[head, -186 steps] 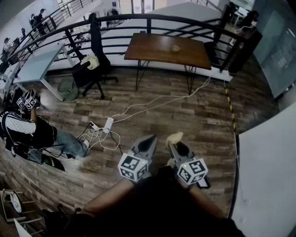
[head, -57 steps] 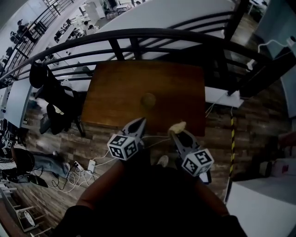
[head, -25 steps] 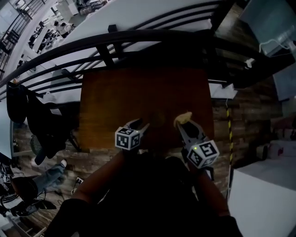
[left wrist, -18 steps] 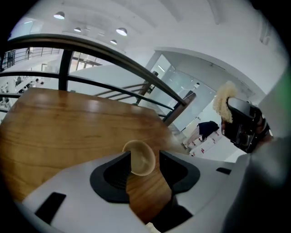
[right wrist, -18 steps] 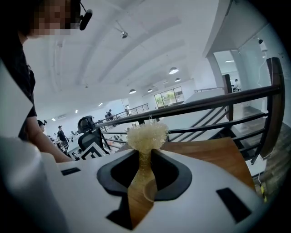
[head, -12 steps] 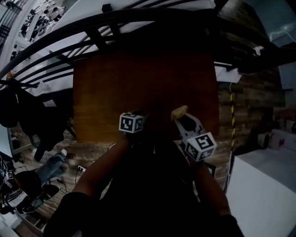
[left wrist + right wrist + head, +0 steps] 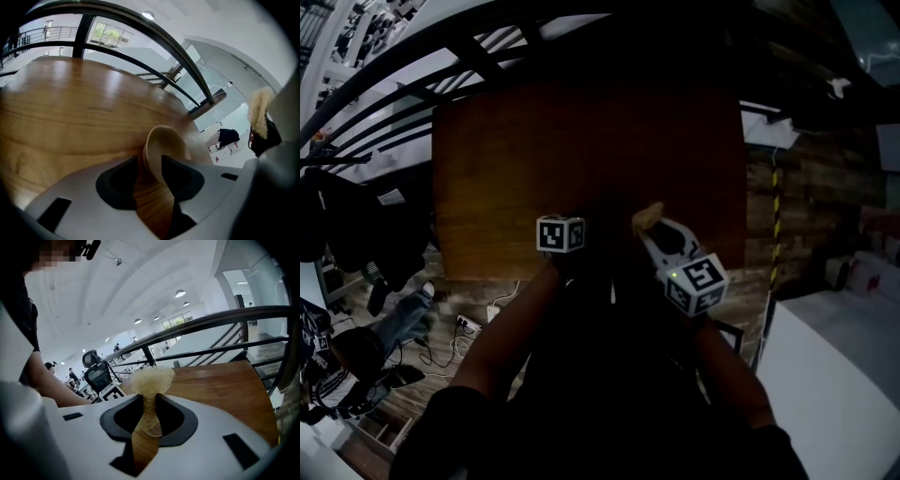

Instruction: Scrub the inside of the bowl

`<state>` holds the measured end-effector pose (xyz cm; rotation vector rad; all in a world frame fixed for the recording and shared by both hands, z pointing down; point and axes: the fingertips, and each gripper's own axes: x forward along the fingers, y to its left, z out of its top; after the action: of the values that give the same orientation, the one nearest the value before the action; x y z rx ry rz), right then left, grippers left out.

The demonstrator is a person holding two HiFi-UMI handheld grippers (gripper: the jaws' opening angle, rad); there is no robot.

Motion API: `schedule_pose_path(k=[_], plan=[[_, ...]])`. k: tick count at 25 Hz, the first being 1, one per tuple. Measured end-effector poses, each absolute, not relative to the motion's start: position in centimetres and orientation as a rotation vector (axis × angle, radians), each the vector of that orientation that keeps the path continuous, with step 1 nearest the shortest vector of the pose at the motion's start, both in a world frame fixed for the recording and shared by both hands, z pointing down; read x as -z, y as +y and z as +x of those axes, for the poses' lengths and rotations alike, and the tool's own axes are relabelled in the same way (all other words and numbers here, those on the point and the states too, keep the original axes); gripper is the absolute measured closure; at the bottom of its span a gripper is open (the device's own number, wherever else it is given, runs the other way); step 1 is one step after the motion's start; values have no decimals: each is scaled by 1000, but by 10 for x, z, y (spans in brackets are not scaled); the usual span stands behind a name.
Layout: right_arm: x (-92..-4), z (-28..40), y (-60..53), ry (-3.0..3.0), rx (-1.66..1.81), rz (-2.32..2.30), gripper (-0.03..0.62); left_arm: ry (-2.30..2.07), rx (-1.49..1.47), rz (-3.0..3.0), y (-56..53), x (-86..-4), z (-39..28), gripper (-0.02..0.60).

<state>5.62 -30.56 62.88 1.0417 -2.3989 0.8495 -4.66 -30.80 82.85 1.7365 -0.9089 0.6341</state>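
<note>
A small pale wooden bowl (image 7: 166,143) sits on the brown wooden table (image 7: 70,112). In the left gripper view my left gripper (image 7: 152,165) straddles its near rim, one jaw inside the bowl and one outside. The jaws have just been closing, and table still shows in the gap beside the rim. In the head view the bowl is lost in the dark between the two marker cubes (image 7: 561,233). My right gripper (image 7: 149,414) is shut on a yellow sponge (image 7: 151,379), held just right of the bowl above the table (image 7: 516,159); the sponge (image 7: 648,217) pokes out past the fingertips.
A black curved railing (image 7: 412,66) runs behind the table's far edge. A black office chair (image 7: 96,373) stands beyond it. Cables and a power strip (image 7: 478,323) lie on the plank floor at the left, and a white counter (image 7: 834,375) fills the lower right.
Both grippers have sunk toward the table and drawn closer to the bowl's spot. The left cube now hides its own jaws in the head view. The sponge stays in the right gripper.
</note>
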Motion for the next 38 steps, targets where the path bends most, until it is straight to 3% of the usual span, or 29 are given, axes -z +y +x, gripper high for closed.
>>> schedule_pose_path(k=[4, 7, 17, 38], plan=[[-632, 59, -307, -2398, -885, 1019, 503, -960, -625, 1726, -316, -827, -48, 533], [-632, 58, -309, -2399, -885, 1006, 503, -969, -651, 1707, -316, -830, -50, 565], [-635, 35, -306, -2400, -843, 956, 503, -970, -672, 1745, -317, -800, -48, 572], [-620, -30, -333, -2107, -569, 1008, 508, -1082, -685, 2064, -332, -628, -64, 571]])
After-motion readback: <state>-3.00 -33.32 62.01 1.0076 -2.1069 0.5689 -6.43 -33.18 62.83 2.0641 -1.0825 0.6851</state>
